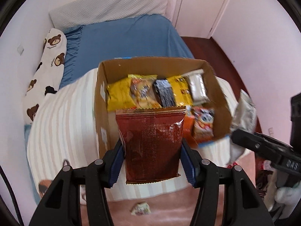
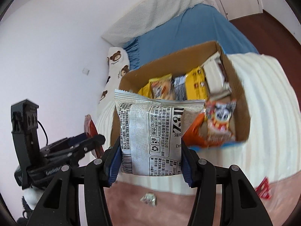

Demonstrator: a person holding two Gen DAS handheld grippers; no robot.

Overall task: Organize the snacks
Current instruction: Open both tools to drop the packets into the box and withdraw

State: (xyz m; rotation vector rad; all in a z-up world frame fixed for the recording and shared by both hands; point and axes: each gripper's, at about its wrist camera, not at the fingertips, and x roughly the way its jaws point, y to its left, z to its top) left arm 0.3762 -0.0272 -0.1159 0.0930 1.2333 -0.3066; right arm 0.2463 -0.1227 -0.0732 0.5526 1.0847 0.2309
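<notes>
Holding one packet per side right now, both hovering on the near side of the cardboard box (image 1: 218, 86) that sits on the striped blanket (image 1: 62, 124) on the bed.

The left hand-held gripper (image 1: 152, 162) is clamped on a dark red snack bag (image 1: 150, 143), pads pressing its two side edges around the lower half, so the bag stands upright with its crimped top seam level with the box's near rim. The right hand-held gripper (image 2: 150, 164) has a silver snack bag (image 2: 150, 133) pinched the same way, by the sides, printed back facing the camera.

My guess is both are light, air-puffed foil or film pouches: soft, crinkly, a bit slippery, and whatever's inside probably crushes easily. A side grip near the bottom seems okay, but the slack top could flop or swing, so I'd squeeze no harder than now. The crimped seams are the stiffest bits if a regrip is needed.

Pose-wise, both grippers tilt steeply downward toward the box, the left more so. From the left camera, the right one sits just off the box's near right corner.

The box already has yellow, black and white packets stacked along its far wall, with room nearer in. One small wrapper (image 1: 141, 209) lies on the pink floor mat (image 1: 169, 207), on the near side of the box.
</notes>
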